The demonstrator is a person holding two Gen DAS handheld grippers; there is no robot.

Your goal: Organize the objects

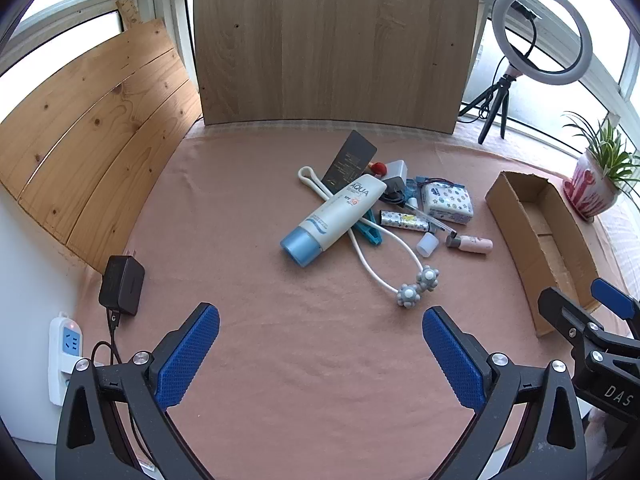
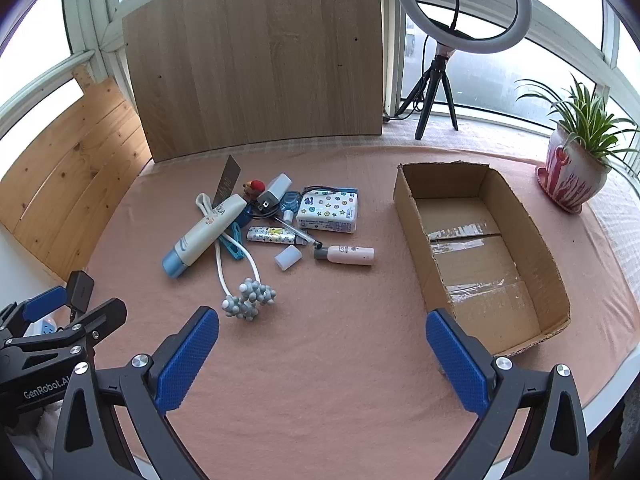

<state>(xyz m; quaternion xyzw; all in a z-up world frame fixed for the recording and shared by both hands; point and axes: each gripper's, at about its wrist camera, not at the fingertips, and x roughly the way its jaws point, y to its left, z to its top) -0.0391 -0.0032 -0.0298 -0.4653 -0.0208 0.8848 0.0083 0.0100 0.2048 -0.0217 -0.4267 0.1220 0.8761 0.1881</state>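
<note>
Diagonally, sunscreen tube lies flat, blue cap toward left gripper.

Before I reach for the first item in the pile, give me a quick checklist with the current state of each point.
1. Left tongs open and holding nothing: ok.
2. Right tongs open and holding nothing: ok.
3. Cardboard box open-topped with nothing inside: ok.
4. Pink bottle lies apart from the pile, easy to grasp alone: ok.
5. Sunscreen tube free to lift: not ok as a clean pick, since it lies across the white massager handle and may drag it.
6. Pen free of neighbours: cannot tell; it lies close against the patterned lighter.
</note>
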